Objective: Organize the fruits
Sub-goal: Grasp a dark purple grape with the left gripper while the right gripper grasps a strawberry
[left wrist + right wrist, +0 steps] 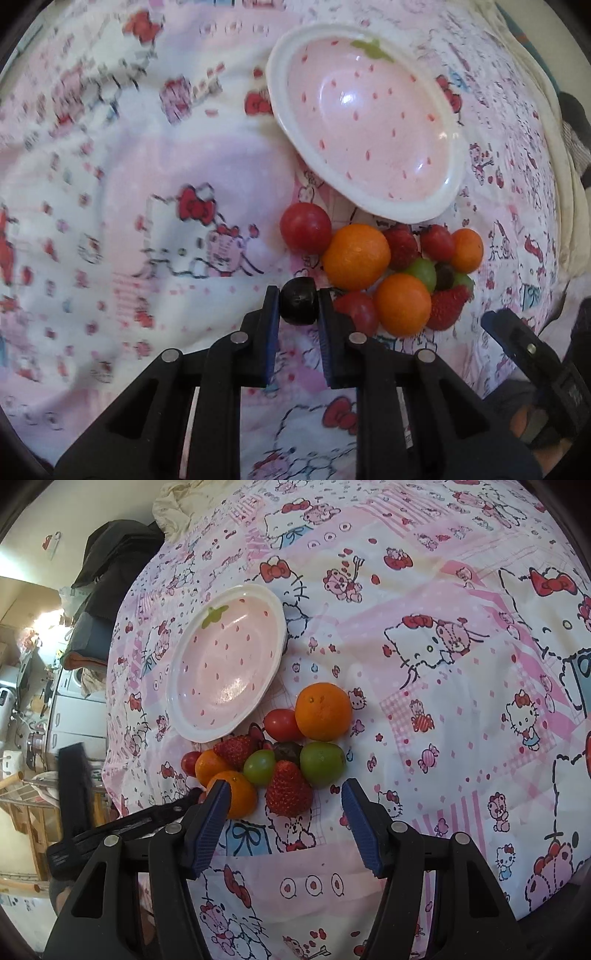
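My left gripper [298, 306] is shut on a dark grape [299, 302], held just left of the fruit pile. The pile holds a red tomato [305, 228], oranges [357, 256], strawberries [447, 307] and green grapes [423, 271]. The pink strawberry-pattern bowl [369, 122] lies empty beyond the pile. In the right wrist view my right gripper [282, 797] is open, fingers either side of a strawberry [289, 790], with an orange [236, 794] at its left finger, green grapes [322, 762] and the bowl [225, 661] beyond.
A pink Hello Kitty cloth [443, 664] covers the table. The table's edge is at the left in the right wrist view, with room clutter [44, 686] beyond. The other gripper shows at lower right in the left wrist view [532, 362].
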